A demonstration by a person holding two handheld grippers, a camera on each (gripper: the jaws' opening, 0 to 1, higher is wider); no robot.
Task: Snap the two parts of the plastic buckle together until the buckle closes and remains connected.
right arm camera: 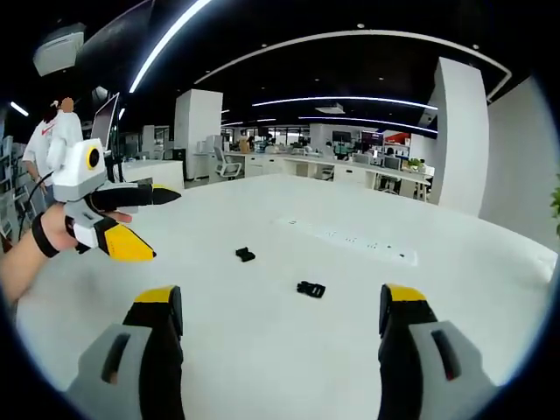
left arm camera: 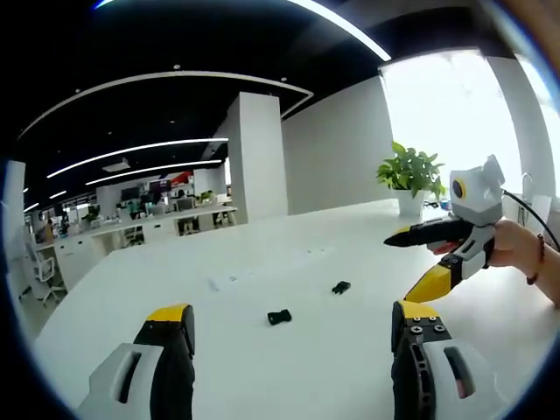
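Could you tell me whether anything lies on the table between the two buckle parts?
No: in both views, only bare white table separates the nearer buckle part from the farther buckle part.

Two buckle halves (left arm camera: 279, 317) (left arm camera: 341, 287) lie well apart on the table (left arm camera: 262, 262), a potted plant (left arm camera: 409, 178) at its far edge.

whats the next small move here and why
Probably lower each open claw onto its nearer buckle half: the left claw toward the one at, the right claw toward the one at. Both halves lie apart on the white table, and neither is held yet.
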